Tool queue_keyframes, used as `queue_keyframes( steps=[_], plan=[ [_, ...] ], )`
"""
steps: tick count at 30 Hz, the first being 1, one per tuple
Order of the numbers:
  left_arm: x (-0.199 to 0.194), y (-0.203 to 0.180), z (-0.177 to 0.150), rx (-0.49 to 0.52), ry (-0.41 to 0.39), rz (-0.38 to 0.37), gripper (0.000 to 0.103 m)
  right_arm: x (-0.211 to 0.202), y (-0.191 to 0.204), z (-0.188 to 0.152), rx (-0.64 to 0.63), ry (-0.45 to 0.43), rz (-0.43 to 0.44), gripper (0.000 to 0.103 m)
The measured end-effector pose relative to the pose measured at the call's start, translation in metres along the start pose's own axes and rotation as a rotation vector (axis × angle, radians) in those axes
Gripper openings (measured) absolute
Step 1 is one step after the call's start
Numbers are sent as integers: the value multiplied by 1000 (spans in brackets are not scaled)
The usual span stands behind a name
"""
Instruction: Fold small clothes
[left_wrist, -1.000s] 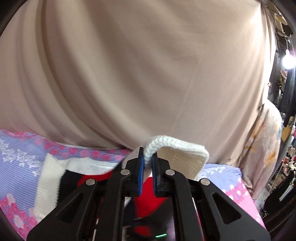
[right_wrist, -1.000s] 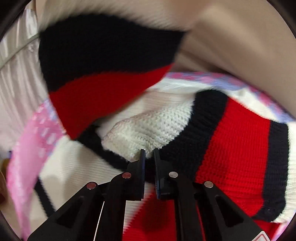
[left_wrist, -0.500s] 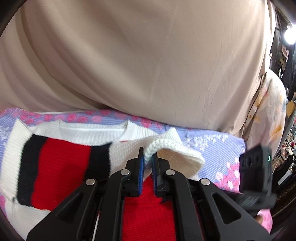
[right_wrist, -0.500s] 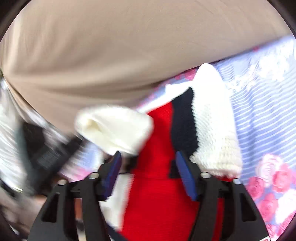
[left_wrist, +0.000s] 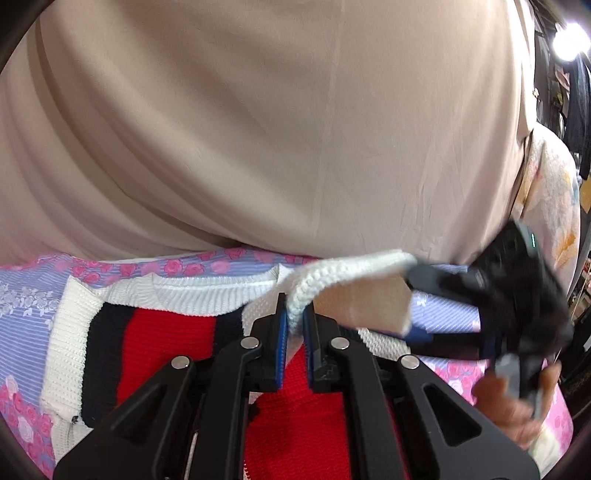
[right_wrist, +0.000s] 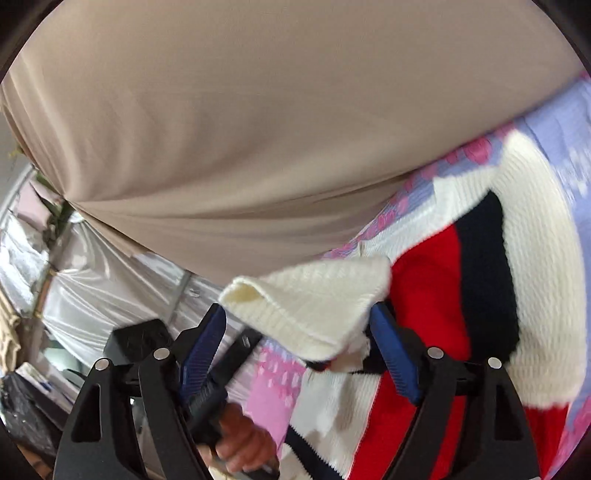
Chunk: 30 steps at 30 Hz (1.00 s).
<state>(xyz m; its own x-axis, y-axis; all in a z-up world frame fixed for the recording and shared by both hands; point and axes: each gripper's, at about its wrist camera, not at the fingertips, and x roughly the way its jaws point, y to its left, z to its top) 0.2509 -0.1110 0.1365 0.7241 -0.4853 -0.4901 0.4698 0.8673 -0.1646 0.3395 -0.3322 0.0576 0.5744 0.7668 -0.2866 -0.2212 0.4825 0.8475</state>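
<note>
**Sleeve fold on the striped sweater: cuff pinched on one side, other gripper let go**

The step in hand looks like a sleeve being folded in over the body of the sweater (left_wrist: 155, 343). The white cuff (left_wrist: 354, 271) is clamped between the closed pads of the left gripper (left_wrist: 294, 325), so it should be carried low across the red panel and laid flat before it's let go. A high lift would probably just drag the rest of the knit along. The right gripper (right_wrist: 299, 328) is spread wide, nothing grasped, with the cuff (right_wrist: 310, 306) hanging just in front of its jaws. It would be best used to pin the shoulder fold, so the crease stays straight while the sleeve is set down. Whether it touches the cuff can't be told; that part is blurred.

The sweater itself is a chunky knit: red middle, black bands, white ribbed edges and neckline. It's spread on the flowered bedsheet (left_wrist: 26, 325), neckline toward the sheet's far edge, right below the beige curtain (left_wrist: 258, 129). It's soft and stretchy by the look of it, so sagging is likely if it's held by one point only.
</note>
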Motion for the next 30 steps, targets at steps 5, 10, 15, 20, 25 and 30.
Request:
queue_keyframes(
  steps=[5,10,15,20,25,30],
  plan=[
    [15,-5,-21,13,61,-46,11,-1,52,-7,-324,-46,-336,14],
    [-5,20,-47,20,43,-15,19,-16,23,-22,-495,-60,-634,13],
    [-3,69,-75,-48,147,90,19,-28,-46,-26,-339,1,-708,14],
    [-19,135,-81,-246,136,174,18,-59,-4,-26,-413,-131,-846,33],
    [-14,181,-92,-373,147,224,21,-24,25,-40,-504,-46,-816,33],
    [-15,192,-103,-427,123,180,21,51,43,-28,-577,32,-839,45]
  ],
)
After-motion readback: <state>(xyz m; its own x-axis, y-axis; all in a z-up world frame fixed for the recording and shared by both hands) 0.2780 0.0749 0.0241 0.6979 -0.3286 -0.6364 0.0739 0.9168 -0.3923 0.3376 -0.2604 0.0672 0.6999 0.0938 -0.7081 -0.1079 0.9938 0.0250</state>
